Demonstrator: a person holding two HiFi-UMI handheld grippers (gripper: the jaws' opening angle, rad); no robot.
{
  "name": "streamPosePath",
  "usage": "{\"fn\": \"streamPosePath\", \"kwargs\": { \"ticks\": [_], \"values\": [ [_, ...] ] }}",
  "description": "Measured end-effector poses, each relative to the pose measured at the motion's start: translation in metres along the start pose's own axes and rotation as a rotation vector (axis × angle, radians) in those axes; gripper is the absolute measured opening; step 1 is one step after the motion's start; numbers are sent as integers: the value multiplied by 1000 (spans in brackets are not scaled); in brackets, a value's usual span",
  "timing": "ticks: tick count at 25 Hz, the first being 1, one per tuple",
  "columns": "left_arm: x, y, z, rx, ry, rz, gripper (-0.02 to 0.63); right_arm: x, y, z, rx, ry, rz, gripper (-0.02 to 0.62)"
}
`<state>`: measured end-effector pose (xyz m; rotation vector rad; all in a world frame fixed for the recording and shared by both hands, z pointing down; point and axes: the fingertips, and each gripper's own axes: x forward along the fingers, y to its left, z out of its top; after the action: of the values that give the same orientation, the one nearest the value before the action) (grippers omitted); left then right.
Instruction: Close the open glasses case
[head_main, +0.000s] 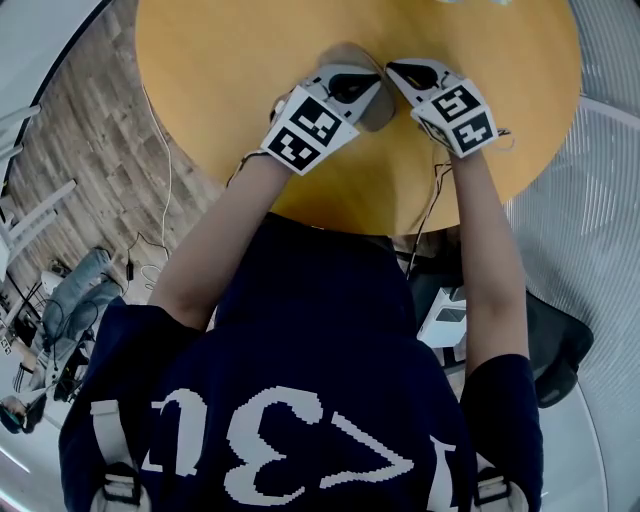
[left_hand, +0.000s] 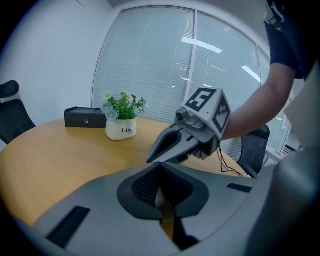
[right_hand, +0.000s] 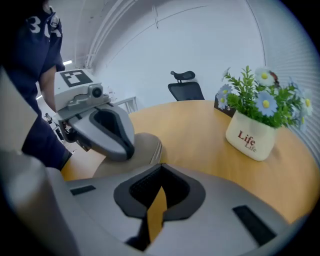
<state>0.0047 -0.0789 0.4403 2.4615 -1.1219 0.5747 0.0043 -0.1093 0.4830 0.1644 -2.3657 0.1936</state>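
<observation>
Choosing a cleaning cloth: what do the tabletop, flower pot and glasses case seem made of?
Tabletop: wood or wood-look laminate, smooth, even orange-tan. Flower pot: likely glazed ceramic, white, slightly glossy. Glasses case: matte grey-beige, perhaps leatherette or fabric; no shine shows.

On the table (head_main: 220, 70) before me, the glasses case (head_main: 378, 110) lies under my left gripper (head_main: 368, 90); my right gripper (head_main: 398, 72) sits just to its right, tip pointing in at the case; farther across the table stands the flower pot (left_hand: 121, 131), the box (left_hand: 84, 117) just behind it on its left in the left gripper view; a chair (right_hand: 184, 90) stands beyond the far rim.
</observation>
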Motion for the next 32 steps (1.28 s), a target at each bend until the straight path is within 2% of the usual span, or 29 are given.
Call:
{"fn": "streamPosePath", "kwargs": {
  "ticks": [5,10,12,16,19,22,25,28,32],
  "values": [
    [2,-5,1,-9,-3,-14,14,26,-11,22,3,-3,72,23],
    [-9,-17,-2,-47,-2,-110,14,2,-3,2,0,22,90,22],
    [-19,-21,-9,-70,-6,-124,14,-13,5,-15,15,42,88,22],
    [-33,-42,-32,-110,26,-166,14,-47,51,-61,70,77,103,23],
    [-40,-65,-43,-107,61,-205,14,-64,106,-87,207,68,131,23],
    [-47,-75,-49,-90,114,-176,14,-73,156,-99,375,41,141,23],
    [-56,-77,-46,-127,118,-141,14,-70,176,-104,499,4,87,23],
    [-59,-85,-37,-194,88,-112,14,-65,173,-102,511,-27,50,23],
    [-52,-86,-45,-135,139,-16,14,-64,170,-97,480,-41,46,23]
  ]
}}
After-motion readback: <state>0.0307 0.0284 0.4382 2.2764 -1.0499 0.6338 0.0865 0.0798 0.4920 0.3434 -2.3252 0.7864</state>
